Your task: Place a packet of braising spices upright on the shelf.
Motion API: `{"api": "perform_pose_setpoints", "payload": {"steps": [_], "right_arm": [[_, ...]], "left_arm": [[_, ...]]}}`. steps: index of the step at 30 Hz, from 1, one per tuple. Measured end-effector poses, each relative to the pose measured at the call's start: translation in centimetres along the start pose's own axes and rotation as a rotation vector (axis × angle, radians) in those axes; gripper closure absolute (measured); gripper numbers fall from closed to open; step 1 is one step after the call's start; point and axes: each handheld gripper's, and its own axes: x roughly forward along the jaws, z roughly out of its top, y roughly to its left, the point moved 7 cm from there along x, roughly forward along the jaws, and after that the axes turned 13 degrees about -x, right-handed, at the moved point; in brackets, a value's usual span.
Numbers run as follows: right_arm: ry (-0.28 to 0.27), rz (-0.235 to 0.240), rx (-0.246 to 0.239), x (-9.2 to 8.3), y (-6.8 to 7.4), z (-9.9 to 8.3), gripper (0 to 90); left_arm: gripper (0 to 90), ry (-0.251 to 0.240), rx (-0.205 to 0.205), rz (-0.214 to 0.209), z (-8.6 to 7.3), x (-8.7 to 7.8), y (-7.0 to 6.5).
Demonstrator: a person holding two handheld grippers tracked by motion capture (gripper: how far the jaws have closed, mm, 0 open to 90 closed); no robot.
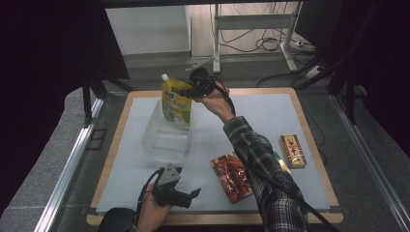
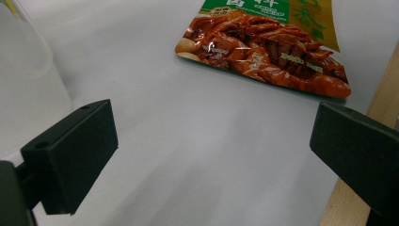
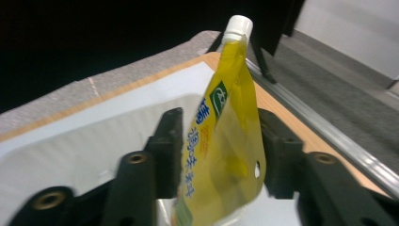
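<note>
A yellow spouted pouch (image 1: 177, 104) with a white cap hangs upright over a clear plastic tub (image 1: 159, 145) at the far left of the white mat. My right gripper (image 1: 186, 92) reaches it from the right, near the pouch's top. In the right gripper view the pouch (image 3: 221, 141) stands between the two black jaws, which stand apart on either side of it; my right gripper (image 3: 219, 120) looks open, with the tub (image 3: 84, 150) below. My left gripper (image 1: 193, 195) rests near the front edge, open and holding nothing (image 2: 211, 141).
A red snack bag (image 1: 231, 176) lies flat front of centre, also ahead of the left jaws (image 2: 263, 56). A small red-and-yellow box (image 1: 293, 151) lies at the right. The wooden table edge (image 2: 376, 94) runs beside the left gripper. The tub wall (image 2: 23, 80) is at its other side.
</note>
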Motion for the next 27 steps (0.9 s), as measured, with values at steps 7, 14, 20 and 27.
{"api": "perform_pose_setpoints", "payload": {"steps": [7,14,20,27], "right_arm": [[0.012,-0.009,0.011,-0.9,-0.1,-0.7,32.9],[0.025,-0.018,0.002,-1.8,0.3,-1.5,23.4],[0.017,-0.006,0.017,-2.9,0.6,-2.5,19.3],[0.002,0.012,0.036,-4.1,1.1,-3.5,13.9]], "left_arm": [[1.1,-0.009,0.003,-0.006,0.1,0.0,-0.1],[1.0,-0.012,0.011,-0.001,0.0,0.1,-0.2],[0.7,-0.034,0.038,0.005,0.2,-0.1,-0.3],[1.0,-0.044,0.077,0.022,0.3,-0.1,-0.5]]}}
